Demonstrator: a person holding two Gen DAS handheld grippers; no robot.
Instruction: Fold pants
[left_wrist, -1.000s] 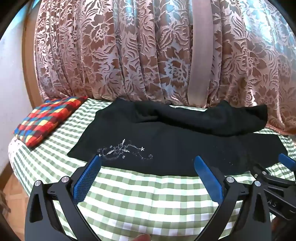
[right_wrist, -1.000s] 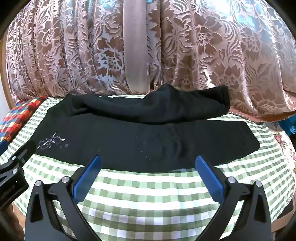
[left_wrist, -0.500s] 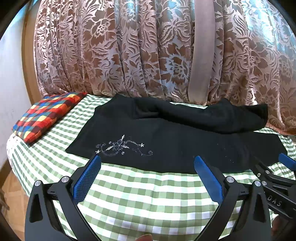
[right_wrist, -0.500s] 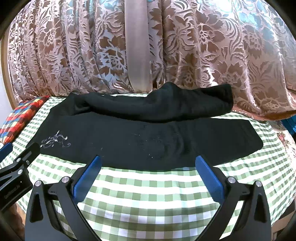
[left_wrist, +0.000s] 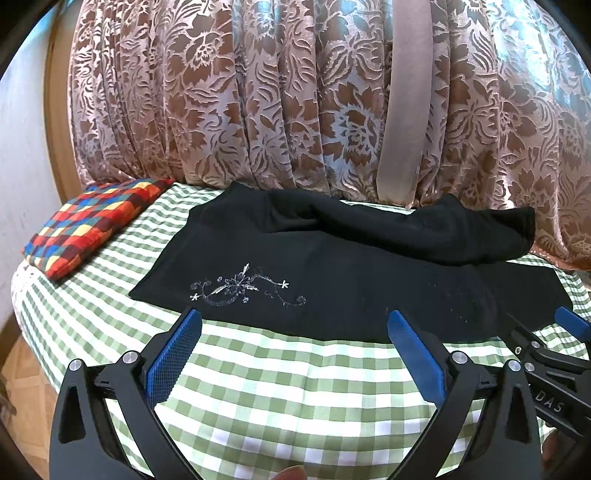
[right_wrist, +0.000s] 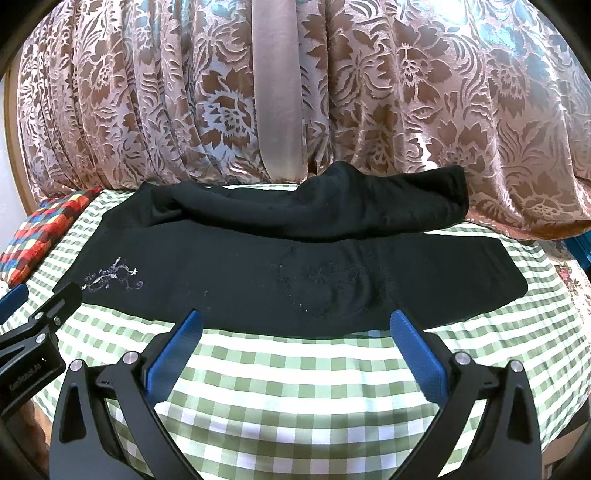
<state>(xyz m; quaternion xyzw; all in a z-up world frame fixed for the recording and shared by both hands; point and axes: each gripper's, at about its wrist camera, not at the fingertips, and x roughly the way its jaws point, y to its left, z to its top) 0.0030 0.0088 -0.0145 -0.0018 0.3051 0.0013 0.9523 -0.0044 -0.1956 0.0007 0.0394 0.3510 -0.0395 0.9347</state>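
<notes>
Black pants (left_wrist: 351, 280) lie flat across a green-and-white checked cloth (left_wrist: 295, 387), with one leg bunched along the far edge. White embroidery (left_wrist: 243, 290) marks the left part. The pants also show in the right wrist view (right_wrist: 295, 273). My left gripper (left_wrist: 293, 332) is open and empty, just short of the pants' near edge. My right gripper (right_wrist: 295, 334) is open and empty, its tips at the near edge. The right gripper shows at the right of the left wrist view (left_wrist: 546, 350).
A multicoloured checked cushion (left_wrist: 92, 229) lies at the far left of the surface. A brown floral curtain (left_wrist: 295, 92) hangs directly behind the pants. The surface drops off at the left to a wooden floor (left_wrist: 22, 387).
Both grippers have moved slightly forward toward the pants. Both stay open and the pants have not moved.
</notes>
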